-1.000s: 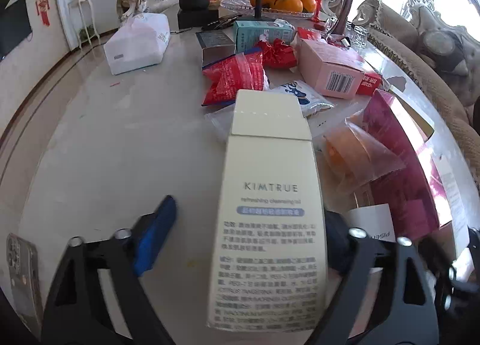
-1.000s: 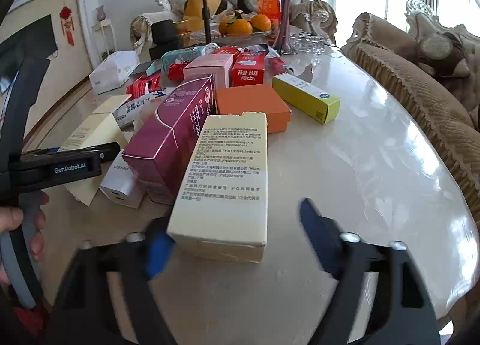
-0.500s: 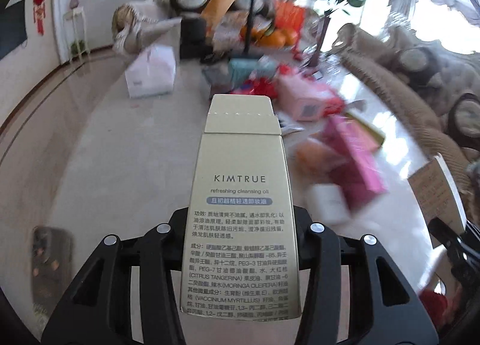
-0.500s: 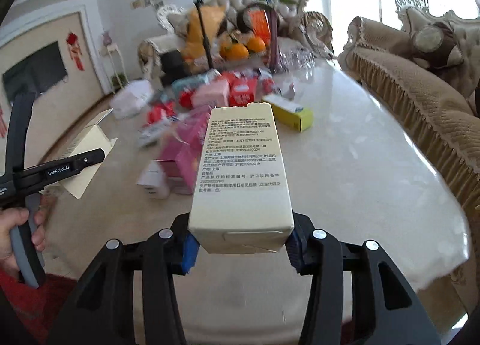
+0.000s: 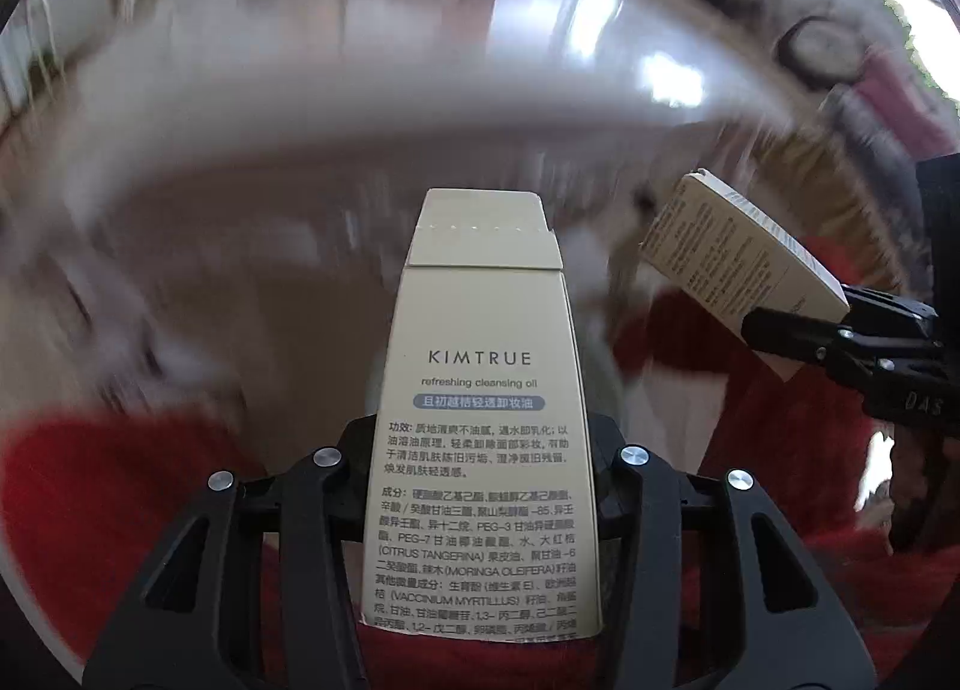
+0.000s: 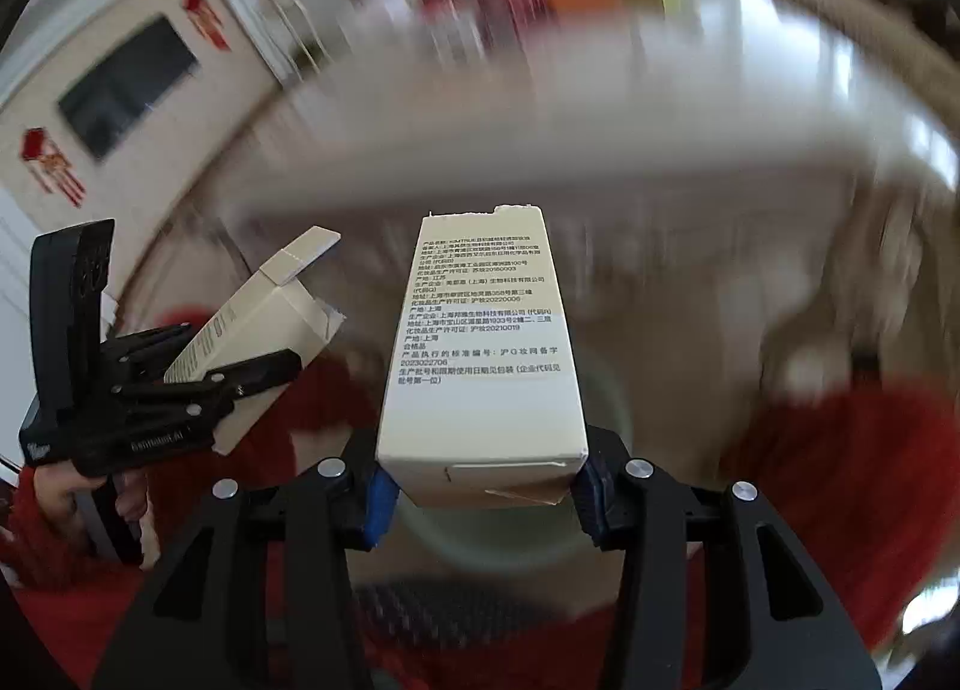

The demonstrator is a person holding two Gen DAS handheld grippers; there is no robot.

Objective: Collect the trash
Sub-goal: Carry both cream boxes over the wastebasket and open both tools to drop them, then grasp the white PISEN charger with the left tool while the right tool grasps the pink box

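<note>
My left gripper point(image 5: 480, 516) is clamped on a tall cream carton point(image 5: 480, 390) printed KIMTRUE, its top flap standing open away from me. My right gripper point(image 6: 483, 486) squeezes a second cream box point(image 6: 480, 354) between its blue-padded fingers point(image 6: 379, 501), printed side up, far end torn. Both boxes are held in the air just off the pale bench's edge point(image 6: 540, 150), above something red point(image 6: 870, 486) that is too blurred to tell. In each wrist view the other gripper shows to the side with its box. A hand point(image 6: 57, 489) holds the left gripper's handle.
</note>
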